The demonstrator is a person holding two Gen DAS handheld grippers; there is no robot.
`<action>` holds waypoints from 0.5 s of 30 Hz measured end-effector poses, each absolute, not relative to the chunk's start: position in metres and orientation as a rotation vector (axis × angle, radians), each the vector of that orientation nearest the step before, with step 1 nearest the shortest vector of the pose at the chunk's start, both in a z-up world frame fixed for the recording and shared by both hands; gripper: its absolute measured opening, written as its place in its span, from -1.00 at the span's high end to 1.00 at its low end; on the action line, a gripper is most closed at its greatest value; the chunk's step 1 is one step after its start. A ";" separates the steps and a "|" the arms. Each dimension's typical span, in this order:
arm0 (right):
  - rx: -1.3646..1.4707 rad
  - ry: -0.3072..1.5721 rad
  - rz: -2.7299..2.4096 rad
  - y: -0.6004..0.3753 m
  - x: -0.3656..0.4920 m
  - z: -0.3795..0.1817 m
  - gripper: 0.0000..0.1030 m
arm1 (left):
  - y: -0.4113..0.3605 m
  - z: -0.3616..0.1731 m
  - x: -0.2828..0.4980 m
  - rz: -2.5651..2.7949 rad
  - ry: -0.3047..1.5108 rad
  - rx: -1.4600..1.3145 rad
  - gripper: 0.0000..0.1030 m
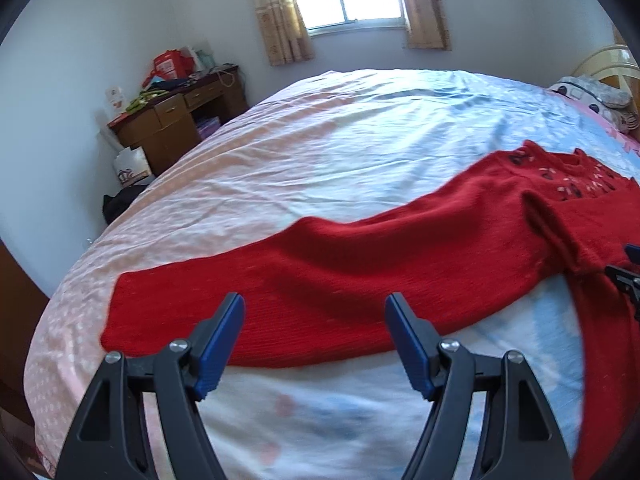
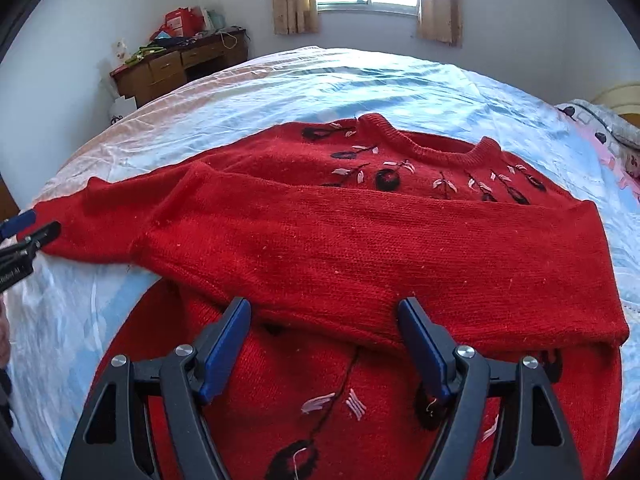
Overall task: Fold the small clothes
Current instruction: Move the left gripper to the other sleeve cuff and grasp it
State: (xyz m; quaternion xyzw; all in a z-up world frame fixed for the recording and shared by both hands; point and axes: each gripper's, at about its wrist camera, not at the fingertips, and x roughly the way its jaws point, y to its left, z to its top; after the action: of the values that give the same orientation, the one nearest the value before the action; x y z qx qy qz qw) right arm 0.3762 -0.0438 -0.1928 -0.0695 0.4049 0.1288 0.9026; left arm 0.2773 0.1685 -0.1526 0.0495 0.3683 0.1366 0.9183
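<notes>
Across the wide bed (image 1: 340,152) lay the red sweater (image 2: 360,240), one sleeve folded over its chest, soft and floppy, best pinched at a cuff, while left gripper (image 1: 315,340) and right gripper (image 2: 324,344) both gaped empty above it.

Sweater (image 2: 360,240): red knitted wool-like cloth, matt, fine ribbed texture, light lint on the surface; thicker ribbing at the collar (image 2: 432,152). Embroidery (image 2: 384,178) below the collar: dark fuzzy patches and pale glossy thread. Sheet (image 1: 320,152) under the sweater: thin smooth woven cloth, creased. Left gripper (image 1: 315,344) and right gripper (image 2: 325,348): matt black plastic arms, blue ridged pads (image 1: 218,348), bright metal screws. Desk (image 1: 176,120) beyond the sheet: brown semi-gloss wood.
</notes>
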 end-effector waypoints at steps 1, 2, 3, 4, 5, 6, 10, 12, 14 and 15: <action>-0.157 0.833 0.265 -0.042 0.375 -0.193 -0.50 | 0.174 -0.153 0.276 0.293 0.759 0.098 -0.46; -0.181 0.828 0.263 -0.038 0.373 -0.194 -0.50 | 0.179 -0.154 0.276 0.300 0.762 0.095 -0.46; -0.195 0.825 0.261 -0.036 0.372 -0.194 -0.50 | 0.184 -0.156 0.275 0.313 0.767 0.094 -0.46; -0.223 0.817 0.255 -0.031 0.370 -0.195 -0.50 | 0.188 -0.156 0.272 0.322 0.769 0.095 -0.46; -0.239 0.812 0.253 -0.029 0.369 -0.195 -0.50 | 0.194 -0.157 0.270 0.331 0.773 0.096 -0.46; -0.255 0.806 0.253 -0.027 0.369 -0.195 -0.50 | 0.197 -0.158 0.269 0.338 0.778 0.098 -0.46; -0.273 0.792 0.256 -0.024 0.367 -0.195 -0.50 | 0.212 -0.159 0.261 0.369 0.790 0.099 -0.46; -0.252 0.798 0.265 -0.027 0.368 -0.196 -0.50 | 0.221 -0.157 0.257 0.392 0.788 0.103 -0.46; -0.231 0.803 0.272 -0.030 0.369 -0.196 -0.50 | 0.235 -0.156 0.251 0.437 0.786 0.099 -0.46; -0.228 0.803 0.272 -0.030 0.369 -0.196 -0.50 | 0.242 -0.155 0.249 0.454 0.788 0.089 -0.46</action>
State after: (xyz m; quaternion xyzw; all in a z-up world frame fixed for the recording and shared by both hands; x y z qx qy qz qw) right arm 0.3687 -0.0297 -0.1956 -0.1103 0.3888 0.1314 0.9052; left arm 0.2491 0.2423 -0.1552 0.0431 0.3803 0.2190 0.8975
